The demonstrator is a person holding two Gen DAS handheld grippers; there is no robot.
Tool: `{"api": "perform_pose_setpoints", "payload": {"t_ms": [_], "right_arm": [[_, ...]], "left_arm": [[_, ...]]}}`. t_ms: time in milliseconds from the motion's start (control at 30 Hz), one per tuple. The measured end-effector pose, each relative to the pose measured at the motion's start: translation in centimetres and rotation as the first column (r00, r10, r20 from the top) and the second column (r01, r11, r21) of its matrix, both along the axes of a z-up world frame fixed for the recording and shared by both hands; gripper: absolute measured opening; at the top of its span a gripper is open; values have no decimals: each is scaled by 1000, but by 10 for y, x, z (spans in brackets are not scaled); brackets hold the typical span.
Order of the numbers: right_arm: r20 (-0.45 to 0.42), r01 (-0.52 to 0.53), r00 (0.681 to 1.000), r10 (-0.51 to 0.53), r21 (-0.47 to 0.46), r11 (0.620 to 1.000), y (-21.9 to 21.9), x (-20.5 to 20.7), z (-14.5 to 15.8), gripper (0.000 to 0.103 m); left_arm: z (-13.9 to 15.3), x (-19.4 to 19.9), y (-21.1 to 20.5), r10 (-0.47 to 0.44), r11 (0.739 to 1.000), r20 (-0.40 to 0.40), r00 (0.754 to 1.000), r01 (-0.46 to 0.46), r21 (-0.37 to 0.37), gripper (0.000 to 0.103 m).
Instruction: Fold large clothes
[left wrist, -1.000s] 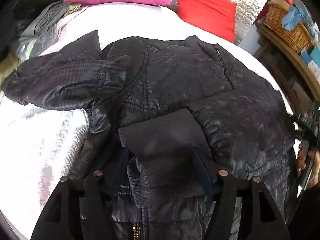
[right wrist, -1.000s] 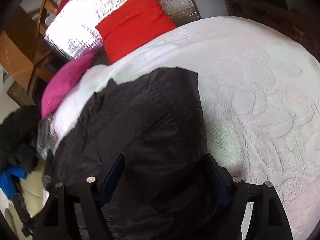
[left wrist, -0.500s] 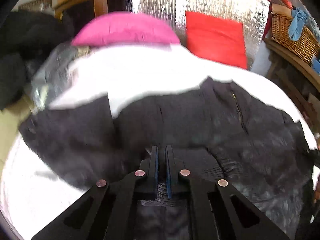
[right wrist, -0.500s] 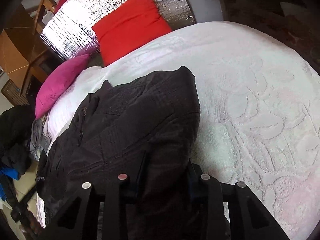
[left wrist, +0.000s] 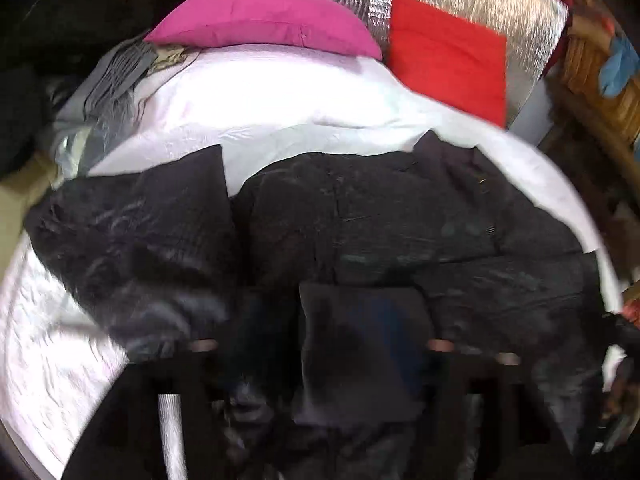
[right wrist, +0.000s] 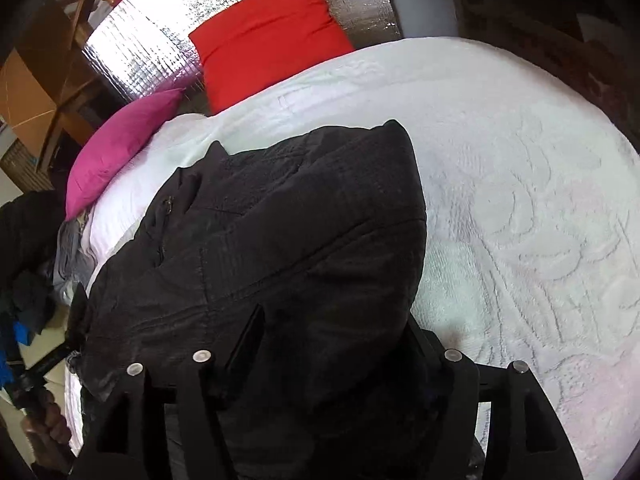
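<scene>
Jacket: my dark quilted jacket (left wrist: 380, 216) lies spread across the white bed (right wrist: 520, 200), collar end toward the pink pillow (left wrist: 260, 20) and red cushion (right wrist: 264, 32).
Left sleeve: one sleeve (left wrist: 132, 232) sticks out sideways onto the bedspread, not yet folded in.
Folded part: a dark knit cuff or hem panel (left wrist: 360, 344) lies on the jacket body, right in front of my left fingers.
Left hand-held gripper: my left hand-held gripper (left wrist: 320, 360) is blurred; its jaws are opening, and the panel sits in the gap between them, but I see no pad pressing on it.
Right hand-held gripper: my right hand-held gripper (right wrist: 332, 344) is opening too, jaws wide; the jacket's near edge bulges between them without being pinched, as far as I can tell.
Step in hand: I judge this to be the letting-go after a fold, with the near part of the jacket laid over its body.
Next move: I would take the outstretched sleeve near its cuff with my left fingers and carry it across the body.
What it calls for: a firm pinch through slippery, puffy fabric, and a low carry so the laid fold does not spring open.
</scene>
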State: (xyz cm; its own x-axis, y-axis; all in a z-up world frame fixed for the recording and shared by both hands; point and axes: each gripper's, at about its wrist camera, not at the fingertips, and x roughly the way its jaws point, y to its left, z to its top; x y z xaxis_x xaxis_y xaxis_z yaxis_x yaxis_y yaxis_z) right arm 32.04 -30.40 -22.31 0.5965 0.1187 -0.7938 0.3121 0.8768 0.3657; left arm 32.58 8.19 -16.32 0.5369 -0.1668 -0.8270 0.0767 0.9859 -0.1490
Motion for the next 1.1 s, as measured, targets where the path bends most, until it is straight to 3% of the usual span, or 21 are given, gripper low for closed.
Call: {"api": "perform_pose_setpoints", "payload": {"t_ms": [100,233,500,633,700,933,1100], "right_arm": [[8,24,1000,-24,29,999,-7,-3,-1,69],[16,39,999,-39,43,998,-7,-4,-2,69],[24,63,998,-64,44,997,-4,-3,-3,69],[16,63,998,-63,23,998,-1,-2,-5,69],[10,64,998,-64,14,998,-1,-1,-6,69],[-3,63,998,-63,9,998,-3,2,-8,69],[-7,70,998,-70,5,998,-1,2,-8,69]], "left_arm": [[-1,-17,15,-5,998,-34,999,3,-56,75],[-23,-34,27,-22,986,-144,989,-2,-164,75],[-37,-19,12,34,993,-155,987,-51,-104,73],[-22,-32,4,20,1000,-97,995,-20,6,62],[-19,-35,4,4,1000,-88,996,-5,-7,62],[-23,-61,18,-84,982,-187,979,49,-183,62],[-41,-48,25,2,989,-239,971,-38,-145,62]]}}
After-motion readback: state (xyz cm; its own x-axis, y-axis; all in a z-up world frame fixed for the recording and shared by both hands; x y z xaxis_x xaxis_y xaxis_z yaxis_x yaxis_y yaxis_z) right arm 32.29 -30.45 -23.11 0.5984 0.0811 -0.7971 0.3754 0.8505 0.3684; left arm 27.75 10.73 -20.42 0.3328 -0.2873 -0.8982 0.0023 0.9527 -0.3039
